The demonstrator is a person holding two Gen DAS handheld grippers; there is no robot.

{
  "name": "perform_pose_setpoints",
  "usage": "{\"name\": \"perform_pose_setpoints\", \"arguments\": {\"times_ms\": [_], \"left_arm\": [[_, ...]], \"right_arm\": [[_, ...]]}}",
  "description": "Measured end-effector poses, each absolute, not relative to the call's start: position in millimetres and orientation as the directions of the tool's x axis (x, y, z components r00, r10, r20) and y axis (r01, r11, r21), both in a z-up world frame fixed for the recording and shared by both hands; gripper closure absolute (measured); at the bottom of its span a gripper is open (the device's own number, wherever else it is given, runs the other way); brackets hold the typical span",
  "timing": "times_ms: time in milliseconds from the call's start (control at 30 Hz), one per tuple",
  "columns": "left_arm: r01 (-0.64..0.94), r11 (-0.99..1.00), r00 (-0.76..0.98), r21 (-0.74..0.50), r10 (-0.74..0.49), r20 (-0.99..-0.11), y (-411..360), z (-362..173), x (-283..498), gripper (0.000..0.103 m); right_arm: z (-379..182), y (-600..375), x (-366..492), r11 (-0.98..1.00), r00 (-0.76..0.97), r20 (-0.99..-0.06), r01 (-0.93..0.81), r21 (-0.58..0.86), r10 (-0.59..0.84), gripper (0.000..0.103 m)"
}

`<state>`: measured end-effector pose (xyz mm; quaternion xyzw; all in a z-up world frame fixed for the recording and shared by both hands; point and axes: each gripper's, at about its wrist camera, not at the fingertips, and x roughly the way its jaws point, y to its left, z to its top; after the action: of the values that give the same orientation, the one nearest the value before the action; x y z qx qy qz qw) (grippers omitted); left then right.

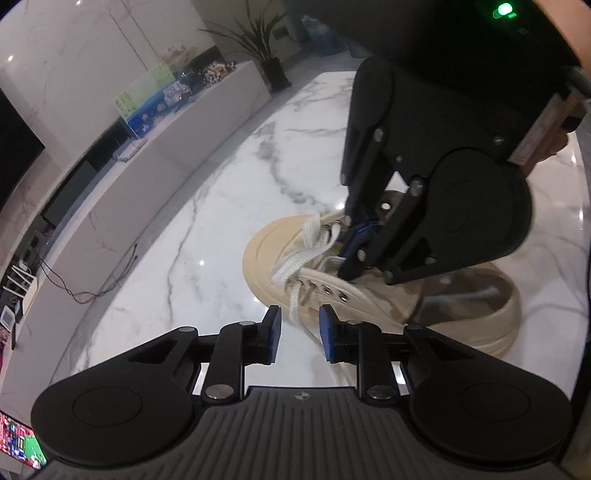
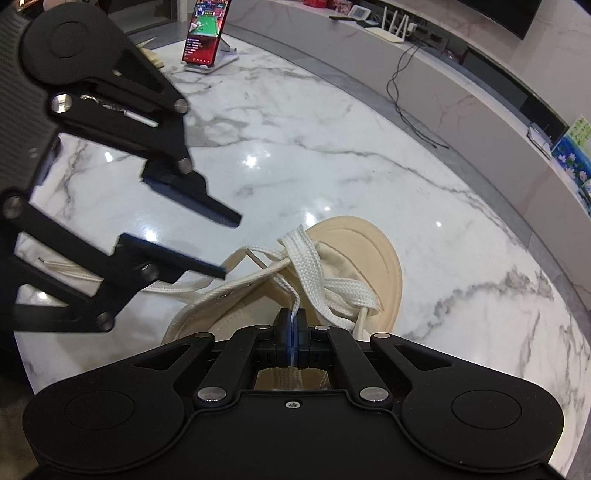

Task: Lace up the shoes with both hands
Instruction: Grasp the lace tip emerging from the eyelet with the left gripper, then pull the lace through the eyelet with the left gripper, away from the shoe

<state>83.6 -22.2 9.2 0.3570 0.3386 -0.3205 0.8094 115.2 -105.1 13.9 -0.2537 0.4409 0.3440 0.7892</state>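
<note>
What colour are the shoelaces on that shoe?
White, against the cream shoe; the shoelaces show best in the right wrist view.

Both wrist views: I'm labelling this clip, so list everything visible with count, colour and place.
Shoe: one, cream canvas, on the table.
Lace: white, loosely crossed over the shoe's front; one strand runs to each gripper.
Table: one, white marble with grey veins.
Phone: one, screen lit, on a white stand at the table's far end.
Potted plant: one, green, beyond the table.
Left gripper: black with blue pads, jaws apart around a lace strand.
Right gripper: black, shut on the lace above the shoe.
</note>
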Motion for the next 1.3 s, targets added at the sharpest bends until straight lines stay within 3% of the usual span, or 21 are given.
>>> {"name": "perform_pose_setpoints", "arguments": {"times_ms": [200,333,533,1000,1300], "left_arm": [[0.783,0.505,0.555,0.362,-0.307,-0.773,-22.1,5.1,86.5,0.081],[0.795,0.486,0.551,0.363,-0.327,-0.768,-25.2,3.3,90.3,0.092],[0.815,0.486,0.511,0.315,-0.348,-0.786,-24.3,5.0,94.4,0.099],[0.784,0.579,0.495,0.224,-0.363,-0.790,-9.6,17.7,97.9,0.101],[0.655,0.714,0.572,0.250,-0.252,-0.780,10.0,30.4,106.7,0.101]], "right_arm": [[12.5,-102.1,117.8,0.633,0.370,-0.872,-0.769,-0.093,0.321,0.103],[12.0,-101.9,119.0,0.634,0.370,-0.872,-0.768,-0.093,0.320,0.103],[9.7,-101.9,119.6,0.634,0.368,-0.874,-0.767,-0.093,0.317,0.103],[7.6,-109.1,122.4,0.635,0.364,-0.873,-0.768,-0.085,0.323,0.102],[18.0,-121.1,122.2,0.649,0.358,-0.860,-0.760,-0.042,0.364,0.084]]}}
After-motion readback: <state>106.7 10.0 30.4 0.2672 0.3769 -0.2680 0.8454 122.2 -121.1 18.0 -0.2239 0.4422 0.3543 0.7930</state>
